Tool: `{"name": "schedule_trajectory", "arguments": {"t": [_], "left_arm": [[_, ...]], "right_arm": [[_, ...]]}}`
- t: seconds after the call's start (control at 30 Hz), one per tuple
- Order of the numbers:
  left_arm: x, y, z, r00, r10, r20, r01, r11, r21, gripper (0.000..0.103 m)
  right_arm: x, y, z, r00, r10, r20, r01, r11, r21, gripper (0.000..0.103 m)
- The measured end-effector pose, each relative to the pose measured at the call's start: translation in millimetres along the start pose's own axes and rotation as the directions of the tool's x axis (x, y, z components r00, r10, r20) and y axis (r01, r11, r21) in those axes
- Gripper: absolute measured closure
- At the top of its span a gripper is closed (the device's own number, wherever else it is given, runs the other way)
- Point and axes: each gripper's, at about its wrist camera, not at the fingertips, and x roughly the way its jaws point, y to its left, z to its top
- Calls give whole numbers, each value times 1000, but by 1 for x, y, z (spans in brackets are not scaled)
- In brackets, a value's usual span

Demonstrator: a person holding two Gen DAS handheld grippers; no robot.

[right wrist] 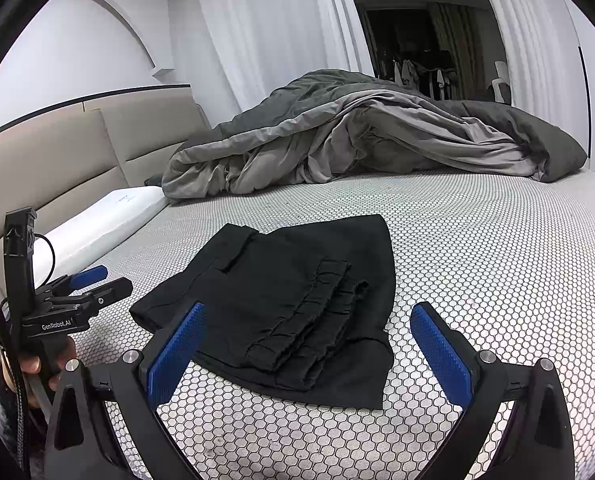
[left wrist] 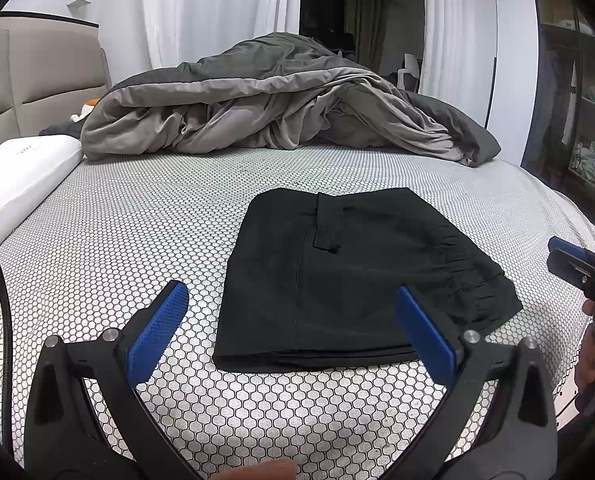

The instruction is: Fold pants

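Observation:
The black pants (left wrist: 349,276) lie folded into a compact rectangle on the honeycomb-patterned bed (left wrist: 137,240), with the gathered elastic waistband on the right side. In the right wrist view the pants (right wrist: 281,300) lie just ahead, waistband on top. My left gripper (left wrist: 293,300) is open and empty, held just short of the pants' near edge. My right gripper (right wrist: 309,320) is open and empty above the near edge of the pants. The right gripper also shows at the right edge of the left wrist view (left wrist: 577,264); the left gripper shows at the left of the right wrist view (right wrist: 85,288).
A crumpled grey duvet (left wrist: 281,104) is piled at the far side of the bed. A white pillow (left wrist: 21,184) lies at the left by the beige headboard (left wrist: 37,84). White curtains (left wrist: 217,16) hang behind, shelves (left wrist: 585,120) stand at the right.

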Motion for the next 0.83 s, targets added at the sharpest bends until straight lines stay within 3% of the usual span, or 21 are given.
{"name": "schedule_trajectory", "arguments": {"t": [0.83], "left_arm": [[-4,-6,-2,1000,-15,6,15,1000,-4,1]], "right_arm": [[4,5,0,1000,6,-16,-6,999,-31,0]]}}
